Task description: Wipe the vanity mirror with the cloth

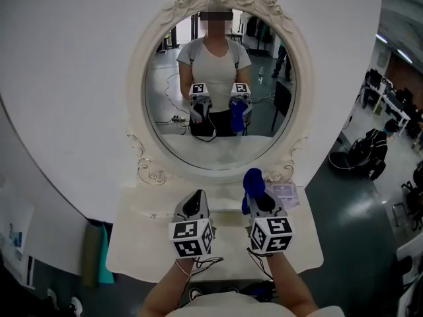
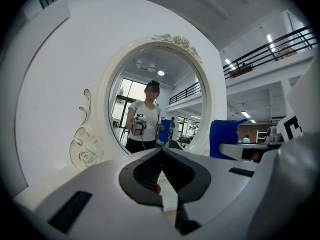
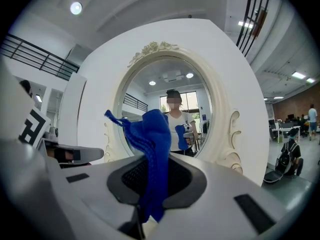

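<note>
An oval vanity mirror (image 1: 220,98) in an ornate white frame stands upright on a white tabletop (image 1: 139,246). It reflects a person holding both grippers. My right gripper (image 1: 259,200) is shut on a blue cloth (image 1: 252,185), which bunches upward out of its jaws just below the mirror's lower rim. In the right gripper view the blue cloth (image 3: 150,154) hangs between the jaws in front of the mirror (image 3: 167,116). My left gripper (image 1: 193,205) sits beside it, shut with nothing held, pointing at the mirror (image 2: 157,104).
A small clear lidded box (image 1: 285,193) lies on the tabletop right of the right gripper. A curved white wall panel (image 1: 66,98) backs the mirror. Chairs and desks (image 1: 386,121) stand on the dark floor to the right.
</note>
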`<state>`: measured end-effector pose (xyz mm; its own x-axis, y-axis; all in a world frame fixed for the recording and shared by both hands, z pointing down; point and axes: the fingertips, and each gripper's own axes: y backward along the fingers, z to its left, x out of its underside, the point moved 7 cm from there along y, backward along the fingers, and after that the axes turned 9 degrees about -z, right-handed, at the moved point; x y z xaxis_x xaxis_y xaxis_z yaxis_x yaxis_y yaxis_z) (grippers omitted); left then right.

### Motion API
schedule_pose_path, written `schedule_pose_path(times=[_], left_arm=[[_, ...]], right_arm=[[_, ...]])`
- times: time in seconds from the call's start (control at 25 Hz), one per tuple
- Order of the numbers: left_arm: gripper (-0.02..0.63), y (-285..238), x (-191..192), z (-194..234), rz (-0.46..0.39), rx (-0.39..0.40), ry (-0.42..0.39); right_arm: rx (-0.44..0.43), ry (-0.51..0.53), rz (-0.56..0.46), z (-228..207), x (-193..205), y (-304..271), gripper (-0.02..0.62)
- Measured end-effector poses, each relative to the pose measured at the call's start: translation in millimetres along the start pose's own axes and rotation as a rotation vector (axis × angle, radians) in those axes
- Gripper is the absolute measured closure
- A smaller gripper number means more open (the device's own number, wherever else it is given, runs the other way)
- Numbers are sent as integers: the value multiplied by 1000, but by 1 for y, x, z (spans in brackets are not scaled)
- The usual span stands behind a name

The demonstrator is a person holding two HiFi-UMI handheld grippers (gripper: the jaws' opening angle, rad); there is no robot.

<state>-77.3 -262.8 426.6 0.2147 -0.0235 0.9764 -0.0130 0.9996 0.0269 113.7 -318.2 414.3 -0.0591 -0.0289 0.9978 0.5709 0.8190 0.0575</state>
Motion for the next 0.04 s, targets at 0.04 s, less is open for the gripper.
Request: schedule_pose_path(times=[0.04], left_arm=[[601,0,0,-1,1,0,-3]], right_arm=[[-1,0,0,0,0,0,531]])
